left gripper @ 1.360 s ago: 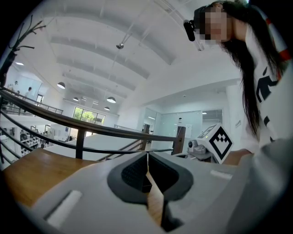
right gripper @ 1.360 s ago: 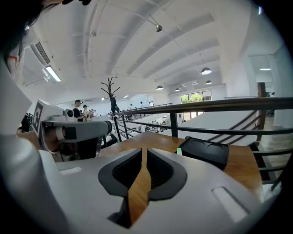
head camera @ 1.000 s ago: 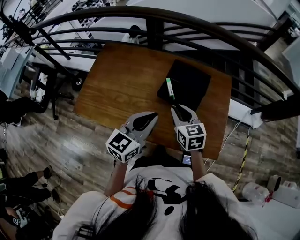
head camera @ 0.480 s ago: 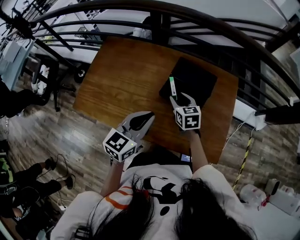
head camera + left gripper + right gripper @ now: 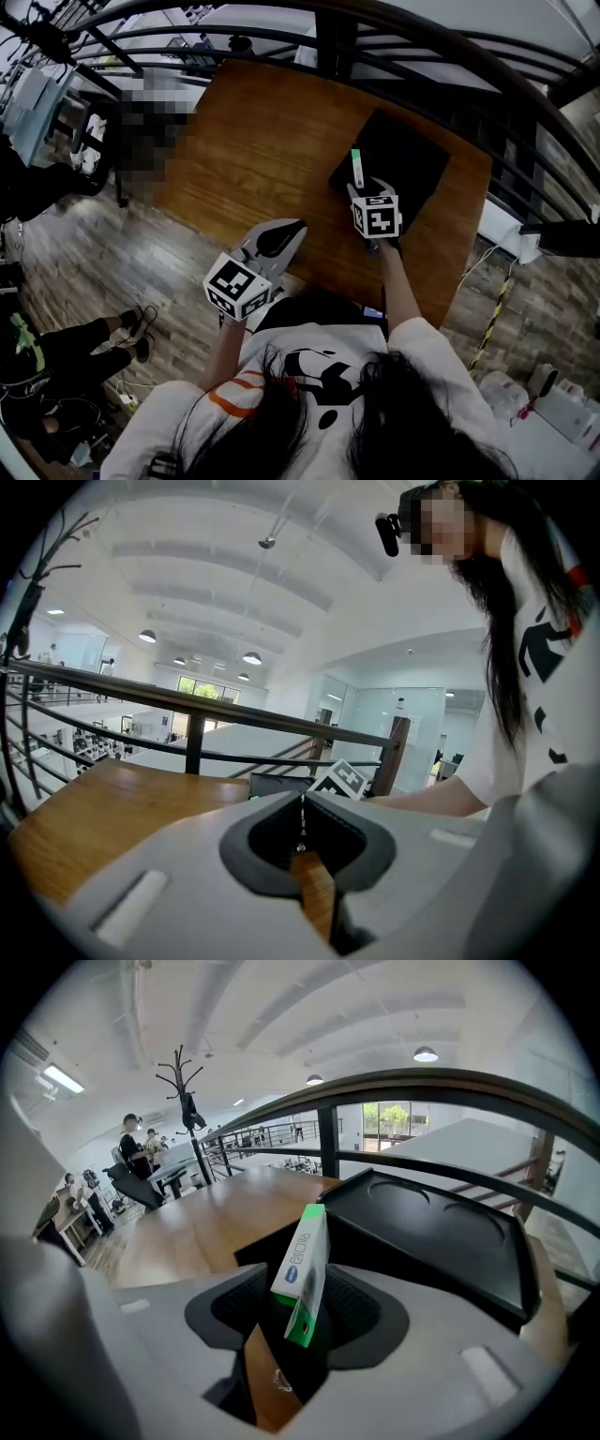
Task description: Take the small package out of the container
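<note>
A flat black container [image 5: 417, 159] lies on the right part of the wooden table [image 5: 253, 141]. The small white-and-green package [image 5: 357, 169] stands on edge at the container's left rim. My right gripper [image 5: 366, 186] is at that rim, shut on the package's near end. In the right gripper view the package [image 5: 305, 1269] sits upright between the jaws of my right gripper [image 5: 302, 1299], with the container [image 5: 450, 1232] behind and to the right. My left gripper [image 5: 292, 226] hangs over the table's near edge, shut and empty; the left gripper view shows its tips [image 5: 302, 803] meeting.
A dark metal railing [image 5: 394, 28] curves round the far side of the table. Wooden floor [image 5: 103, 253] lies to the left, where another person's legs show. A phone-like thing [image 5: 373, 312] shows by my right forearm at the table's near edge.
My right gripper has moved forward from the table's near edge to the container's left rim and closed on the package. The left gripper has barely moved.
</note>
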Tool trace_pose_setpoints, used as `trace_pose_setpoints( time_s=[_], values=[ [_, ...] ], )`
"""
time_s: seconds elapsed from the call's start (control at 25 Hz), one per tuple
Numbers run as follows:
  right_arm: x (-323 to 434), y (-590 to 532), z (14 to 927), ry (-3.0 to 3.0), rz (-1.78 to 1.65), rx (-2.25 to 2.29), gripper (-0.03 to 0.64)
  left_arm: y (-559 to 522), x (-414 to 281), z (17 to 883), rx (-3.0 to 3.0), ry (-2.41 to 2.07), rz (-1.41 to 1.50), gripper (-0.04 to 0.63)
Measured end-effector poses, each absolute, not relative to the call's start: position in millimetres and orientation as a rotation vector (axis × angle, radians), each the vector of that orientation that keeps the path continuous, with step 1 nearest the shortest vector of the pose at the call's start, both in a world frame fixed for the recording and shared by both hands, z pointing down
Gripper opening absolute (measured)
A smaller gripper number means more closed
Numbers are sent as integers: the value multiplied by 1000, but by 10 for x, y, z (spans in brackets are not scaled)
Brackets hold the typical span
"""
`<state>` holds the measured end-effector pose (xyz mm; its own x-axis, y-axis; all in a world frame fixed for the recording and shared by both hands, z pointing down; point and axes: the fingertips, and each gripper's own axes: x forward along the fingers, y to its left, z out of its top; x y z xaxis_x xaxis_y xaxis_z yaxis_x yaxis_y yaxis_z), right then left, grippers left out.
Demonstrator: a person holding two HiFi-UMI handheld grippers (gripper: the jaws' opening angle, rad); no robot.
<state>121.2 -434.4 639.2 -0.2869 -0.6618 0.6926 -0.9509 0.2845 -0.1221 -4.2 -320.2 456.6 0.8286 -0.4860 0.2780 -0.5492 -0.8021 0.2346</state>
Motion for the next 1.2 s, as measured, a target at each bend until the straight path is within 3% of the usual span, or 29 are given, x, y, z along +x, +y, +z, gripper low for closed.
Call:
trace_pose_setpoints(
  time_s=[0.08,0.2,0.36,0.92,1.2],
  values=[
    [1205,-4354,6437,-2013,708,1418,205,-3222,-53,4571,2702,-788,295,0],
    [1241,-4356,6483,-1986,664,1406,140,-3215,-22,4609,2699,-794,302,0],
    [1333,-4351,6480,-1996,688,1434,129,-3182,42,4632,2697,-798,315,0],
    [1290,-4264,5924,-2132,665,1473,124,-3168,-57,4594,2717,-783,348,2],
    [1191,-3997,5455,-2220,643,1504,124,-3137,-76,4561,2741,-728,359,38]
  ],
)
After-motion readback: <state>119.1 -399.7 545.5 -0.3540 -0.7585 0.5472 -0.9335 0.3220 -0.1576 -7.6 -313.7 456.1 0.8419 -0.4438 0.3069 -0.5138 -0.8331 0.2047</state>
